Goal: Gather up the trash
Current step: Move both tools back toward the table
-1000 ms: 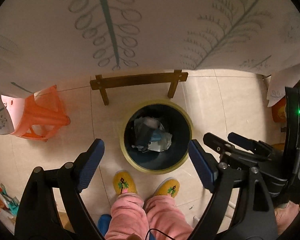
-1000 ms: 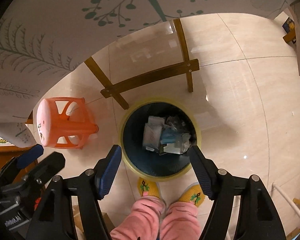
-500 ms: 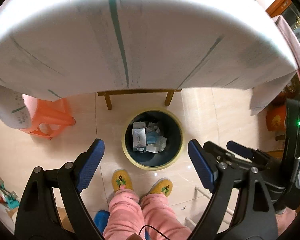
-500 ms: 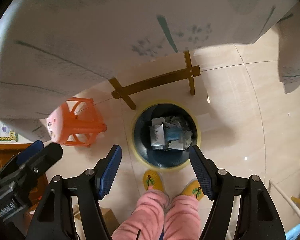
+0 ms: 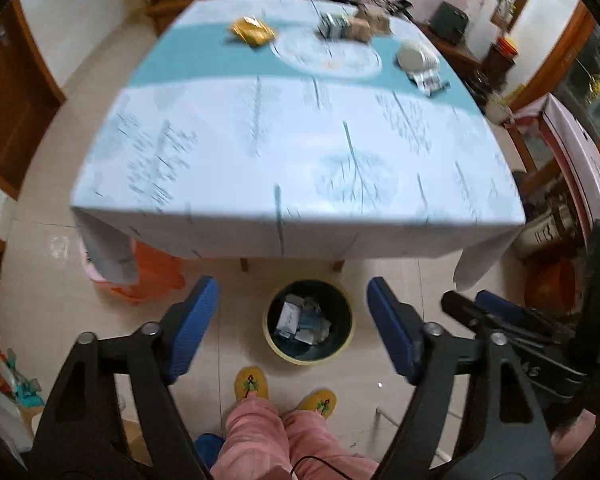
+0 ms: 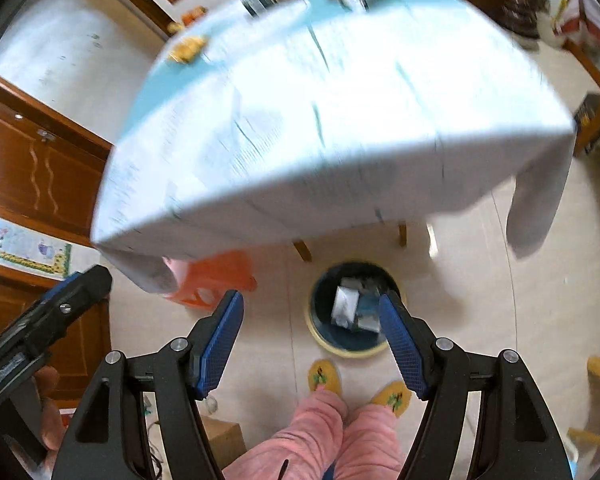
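I have both grippers up over the near edge of the table, angled steeply down, and neither one carries anything. The left gripper has its jaws closing with only air between the blue pads; the right gripper stands wide apart, also empty. The trash bin sits on the floor tiles just under the table's near edge, in front of the person's yellow slippers, and it already holds some crumpled packets and paper.

What is left to collect lies along the far edge of the table — a yellow wrapper toward the far left corner, a cluster of small boxes at the middle of the far edge, and a whitish rounded thing with foil packs toward the far right corner. The blur keeps me from telling which of these is truly rubbish.

My worries from here:
- The reach is long. Leaning across could drag a gripper over the tablecloth and pull it, shifting everything on top.
- If the left jaws keep narrowing, I judge they may arrive too tight to straddle a box and just shove it off the far edge.
- The wrapper looks thin and slippery; a shallow pinch could let it drop on the carry back, missing the bin.
- The bin is half tucked under the cloth's overhang, so a release from too far forward lands on the table edge instead.
- The two grippers ride close together and could knock each other.
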Tool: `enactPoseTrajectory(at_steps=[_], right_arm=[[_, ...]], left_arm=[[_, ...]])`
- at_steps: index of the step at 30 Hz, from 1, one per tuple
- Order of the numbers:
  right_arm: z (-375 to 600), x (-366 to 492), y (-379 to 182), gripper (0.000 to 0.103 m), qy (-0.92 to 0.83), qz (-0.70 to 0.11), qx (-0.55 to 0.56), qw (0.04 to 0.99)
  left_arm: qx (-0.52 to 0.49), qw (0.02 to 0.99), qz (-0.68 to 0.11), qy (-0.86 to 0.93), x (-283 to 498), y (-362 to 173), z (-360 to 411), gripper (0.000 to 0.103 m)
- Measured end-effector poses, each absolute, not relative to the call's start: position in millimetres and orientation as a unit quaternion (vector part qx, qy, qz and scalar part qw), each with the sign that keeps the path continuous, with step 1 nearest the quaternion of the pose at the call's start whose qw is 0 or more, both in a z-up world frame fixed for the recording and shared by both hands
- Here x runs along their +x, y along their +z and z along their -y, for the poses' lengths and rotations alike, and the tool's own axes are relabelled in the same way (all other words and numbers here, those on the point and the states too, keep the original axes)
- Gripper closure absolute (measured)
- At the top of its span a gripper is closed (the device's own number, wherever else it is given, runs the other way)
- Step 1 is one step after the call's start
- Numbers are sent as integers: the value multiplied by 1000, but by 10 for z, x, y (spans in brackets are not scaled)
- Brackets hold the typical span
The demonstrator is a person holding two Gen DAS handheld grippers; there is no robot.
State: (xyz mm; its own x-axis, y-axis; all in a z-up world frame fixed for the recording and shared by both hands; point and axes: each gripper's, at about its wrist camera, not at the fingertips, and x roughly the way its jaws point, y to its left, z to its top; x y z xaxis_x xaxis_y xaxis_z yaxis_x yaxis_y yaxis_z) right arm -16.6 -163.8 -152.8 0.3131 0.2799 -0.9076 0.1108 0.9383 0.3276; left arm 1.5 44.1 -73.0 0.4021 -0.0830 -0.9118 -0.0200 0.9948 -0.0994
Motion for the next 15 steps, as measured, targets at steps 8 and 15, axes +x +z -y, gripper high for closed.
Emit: enactPoseTrajectory(at_steps=[8,15], right_arm=[[1685,127,-492,32,89,-518,149,838],[1625,461,43,32,116,-484,130,858]], left_arm=[[-61,861,-506,6,120,47,-538,32],[-66,881,-467,27,296,563,-670,32]])
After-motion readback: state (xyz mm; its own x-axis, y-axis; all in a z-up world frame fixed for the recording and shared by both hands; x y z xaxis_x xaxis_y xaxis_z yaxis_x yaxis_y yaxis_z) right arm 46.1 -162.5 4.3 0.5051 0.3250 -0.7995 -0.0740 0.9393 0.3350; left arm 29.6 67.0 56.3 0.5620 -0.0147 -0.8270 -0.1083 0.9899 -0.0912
